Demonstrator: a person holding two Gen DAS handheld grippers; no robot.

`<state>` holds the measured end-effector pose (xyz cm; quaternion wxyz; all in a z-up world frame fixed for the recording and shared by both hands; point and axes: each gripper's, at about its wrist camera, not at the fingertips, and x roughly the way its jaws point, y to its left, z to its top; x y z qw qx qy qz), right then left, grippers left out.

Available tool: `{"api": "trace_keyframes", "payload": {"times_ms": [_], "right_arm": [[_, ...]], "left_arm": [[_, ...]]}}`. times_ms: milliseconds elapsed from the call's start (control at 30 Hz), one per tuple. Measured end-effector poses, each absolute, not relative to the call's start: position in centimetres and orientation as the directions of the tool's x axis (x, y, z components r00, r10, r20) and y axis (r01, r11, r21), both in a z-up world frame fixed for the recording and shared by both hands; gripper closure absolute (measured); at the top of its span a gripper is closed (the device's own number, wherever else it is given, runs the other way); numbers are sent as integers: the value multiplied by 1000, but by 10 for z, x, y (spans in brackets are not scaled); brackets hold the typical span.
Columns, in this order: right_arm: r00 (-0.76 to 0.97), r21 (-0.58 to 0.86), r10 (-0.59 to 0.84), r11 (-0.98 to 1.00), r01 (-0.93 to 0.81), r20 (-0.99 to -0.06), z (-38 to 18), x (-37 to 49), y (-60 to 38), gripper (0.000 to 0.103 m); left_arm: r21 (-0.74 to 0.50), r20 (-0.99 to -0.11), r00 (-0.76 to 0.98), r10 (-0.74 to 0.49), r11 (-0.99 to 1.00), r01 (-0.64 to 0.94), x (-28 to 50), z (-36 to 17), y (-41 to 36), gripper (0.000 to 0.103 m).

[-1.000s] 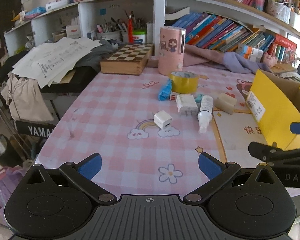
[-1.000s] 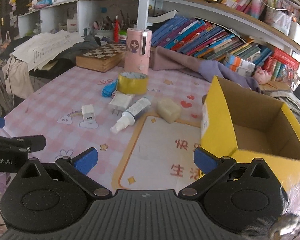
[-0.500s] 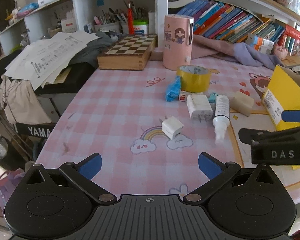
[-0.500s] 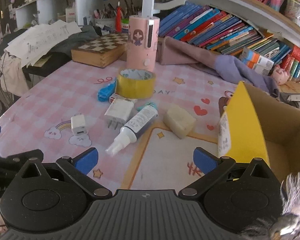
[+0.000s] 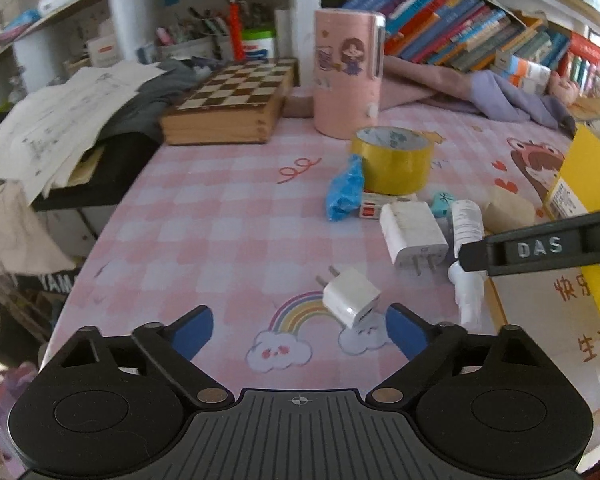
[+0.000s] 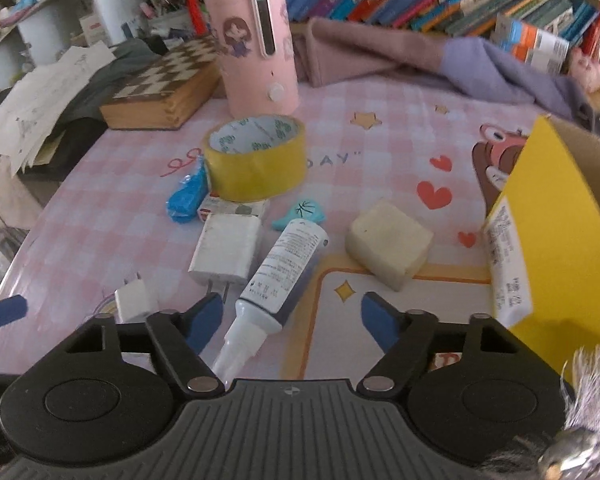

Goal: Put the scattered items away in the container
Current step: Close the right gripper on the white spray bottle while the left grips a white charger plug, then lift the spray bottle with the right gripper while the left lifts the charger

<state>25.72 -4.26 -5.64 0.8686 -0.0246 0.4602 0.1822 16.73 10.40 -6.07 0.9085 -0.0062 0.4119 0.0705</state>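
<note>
White spray bottle [image 6: 278,276] sits between my right gripper's [image 6: 292,320] spread jaws; round body may roll. Left gripper [image 5: 300,330] also apart.

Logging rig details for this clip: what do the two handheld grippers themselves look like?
Both match: the left gripper and right gripper have black ribbed bodies, round side housings, silver pivot pins and blue finger pads. The right one's finger reads "DAS" in white. Grey fur edges the right view.
</note>
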Motion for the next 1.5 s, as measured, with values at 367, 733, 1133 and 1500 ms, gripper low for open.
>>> {"api": "trace_keyframes", "payload": {"times_ms": [367,733,1133,1500], "right_arm": [[472,115,304,915,-387,-827,-67,279,-30,46],[440,120,300,913,-391,-846,-76,289,-26,50],[440,119,311,904,-410,-843,-72,286,-29,72],[496,110,346,889,-444,-796,-45,261,-38,72]], "left_arm": [[39,-790,610,60,998,-47,201,-81,93,27],[36,-795,605,34,999,-9,212,-88,85,31],[-6,-794,608,17,999,-36,206,-83,89,68],[-45,-742,670,17,996,-74,179,-57,93,68]]}}
